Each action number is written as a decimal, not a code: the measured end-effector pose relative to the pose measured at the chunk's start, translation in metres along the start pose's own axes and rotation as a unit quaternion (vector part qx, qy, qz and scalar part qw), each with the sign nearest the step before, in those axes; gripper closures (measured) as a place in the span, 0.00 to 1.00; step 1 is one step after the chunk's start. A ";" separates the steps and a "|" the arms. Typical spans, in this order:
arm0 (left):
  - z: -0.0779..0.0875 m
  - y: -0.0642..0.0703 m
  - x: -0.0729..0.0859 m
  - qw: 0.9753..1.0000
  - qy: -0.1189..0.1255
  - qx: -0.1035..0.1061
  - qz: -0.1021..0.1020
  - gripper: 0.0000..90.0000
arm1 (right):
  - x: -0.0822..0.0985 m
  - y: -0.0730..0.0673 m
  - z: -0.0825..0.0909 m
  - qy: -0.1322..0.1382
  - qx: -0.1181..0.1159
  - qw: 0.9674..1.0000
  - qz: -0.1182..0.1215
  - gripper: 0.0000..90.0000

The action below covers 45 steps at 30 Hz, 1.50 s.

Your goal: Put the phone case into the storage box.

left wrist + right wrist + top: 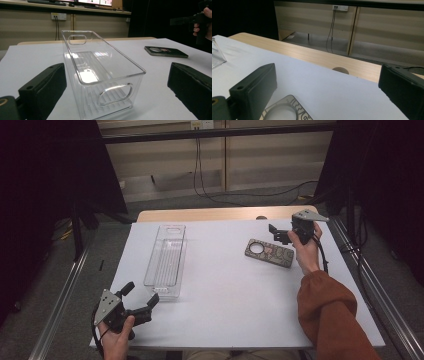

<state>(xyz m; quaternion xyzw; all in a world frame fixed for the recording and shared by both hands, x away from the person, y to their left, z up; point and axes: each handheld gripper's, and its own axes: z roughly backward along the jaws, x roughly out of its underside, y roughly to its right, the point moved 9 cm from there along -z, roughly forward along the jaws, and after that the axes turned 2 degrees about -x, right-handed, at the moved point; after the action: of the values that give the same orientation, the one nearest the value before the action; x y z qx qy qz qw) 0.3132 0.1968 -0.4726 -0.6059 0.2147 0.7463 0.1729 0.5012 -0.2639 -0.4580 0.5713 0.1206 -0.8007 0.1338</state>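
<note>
The right gripper hangs above the far right part of the worktop, its fingers spread wide with nothing between them. Just below and toward the person from those fingers lies the phone case, flat on the white surface, patterned, with a round camera opening at its left end. In the right gripper view the rounded corner of the case peeks up at the bottom edge between the two black fingers, so the case sits directly under and slightly behind the line the gripper looks along. The case's long axis runs roughly left to right across the worktop, tilted a little, which is across the gripper's approach rather than along it.

The left gripper rests low at the near left corner, fingers also wide apart and empty. Straight ahead of it stands the clear plastic bin, upright and empty, its long axis running away from the person; the near handle end faces the left fingers and lies between them in the left gripper view without touching either.

The right hand is plainly the nearer to the case; the left is well apart from it, with the bin between. A pickup would likely call for the right fingers to tip down and close across the case's short width.
</note>
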 end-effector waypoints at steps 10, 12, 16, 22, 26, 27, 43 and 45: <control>0.000 0.000 0.001 1.000 -0.004 0.001 -0.004 0.03 | 0.004 -0.001 -0.010 -0.064 -0.028 0.997 0.014 0.01; 0.000 0.001 0.001 1.000 -0.003 0.002 -0.003 0.03 | 0.005 -0.001 -0.010 -0.080 -0.037 0.996 0.013 0.01; -0.001 0.001 0.001 1.000 -0.003 0.003 -0.002 0.03 | 0.009 -0.002 -0.010 -0.112 -0.054 0.992 0.012 0.02; -0.001 0.001 0.001 1.000 -0.003 0.003 -0.002 0.03 | 0.017 -0.006 -0.011 -0.153 -0.082 0.985 0.014 0.03; -0.001 0.001 0.002 1.000 -0.006 0.001 -0.003 0.03 | 0.022 -0.009 -0.011 -0.175 -0.091 0.980 0.020 0.04; -0.001 0.001 0.002 1.000 -0.006 0.001 -0.003 0.03 | 0.023 -0.010 -0.011 -0.184 -0.094 0.978 0.023 0.04; -0.001 0.002 0.002 1.000 -0.007 0.004 -0.005 0.03 | 0.044 -0.015 -0.005 -0.297 -0.140 0.941 0.082 0.04; -0.001 0.002 0.002 1.000 -0.008 0.003 -0.005 0.03 | 0.045 -0.014 -0.004 -0.305 -0.141 0.938 0.083 0.05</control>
<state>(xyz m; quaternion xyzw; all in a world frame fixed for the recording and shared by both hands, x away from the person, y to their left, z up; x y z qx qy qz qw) 0.3131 0.1948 -0.4747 -0.6009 0.2125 0.7492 0.1804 0.4861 -0.2531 -0.5014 0.2827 0.1373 -0.8975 0.3093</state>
